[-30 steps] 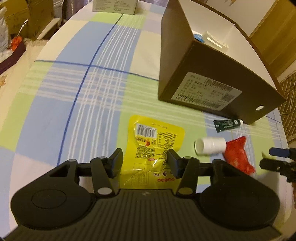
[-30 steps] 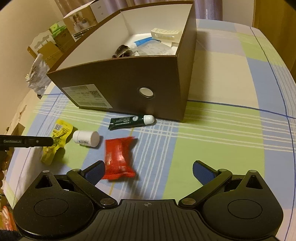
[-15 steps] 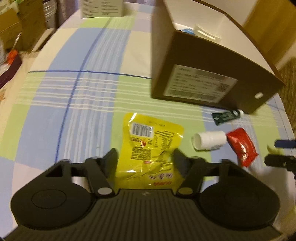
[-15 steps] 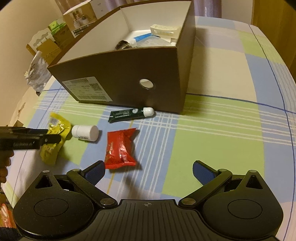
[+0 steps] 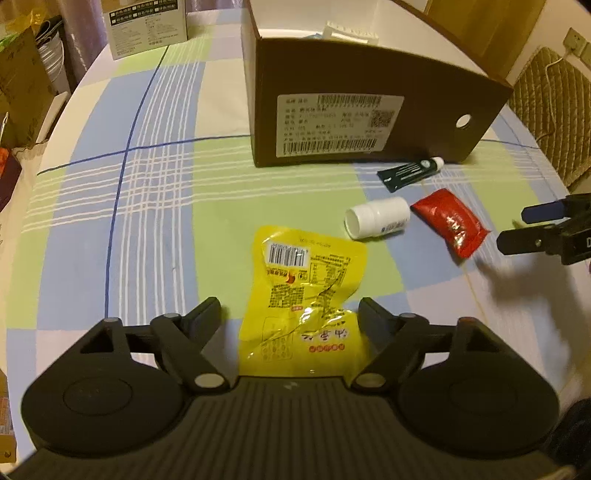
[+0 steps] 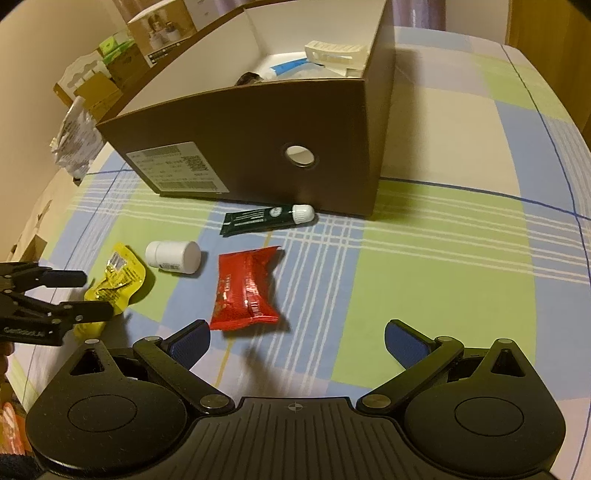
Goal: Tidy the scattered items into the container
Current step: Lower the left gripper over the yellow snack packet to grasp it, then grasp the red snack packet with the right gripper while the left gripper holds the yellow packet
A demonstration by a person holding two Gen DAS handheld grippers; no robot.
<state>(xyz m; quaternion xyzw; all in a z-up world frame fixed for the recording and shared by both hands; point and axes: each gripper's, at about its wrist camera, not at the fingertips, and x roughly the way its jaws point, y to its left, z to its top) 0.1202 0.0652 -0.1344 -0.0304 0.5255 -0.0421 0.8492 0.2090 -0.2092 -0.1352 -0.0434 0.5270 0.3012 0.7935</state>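
Observation:
A yellow snack packet [image 5: 303,291] lies flat on the checked tablecloth, its near end between the open fingers of my left gripper [image 5: 291,317]; it also shows in the right wrist view [image 6: 118,280]. A white bottle [image 5: 376,221] [image 6: 173,256] lies on its side. A red packet [image 5: 448,225] [image 6: 245,290] lies just beyond my open, empty right gripper [image 6: 295,341]. A dark green tube [image 5: 410,173] [image 6: 266,219] lies against the brown cardboard box [image 5: 369,110] [image 6: 258,155], which holds several items.
The table's round edge curves at left and right. A white carton [image 5: 147,26] stands at the table's far end. Cardboard boxes and bags [image 6: 92,85] stand beyond the left edge. A woven chair back [image 5: 550,110] is at the right.
My left gripper has opened wider around the yellow packet and swung so the box looks more face-on. My right gripper has moved closer to the red packet.

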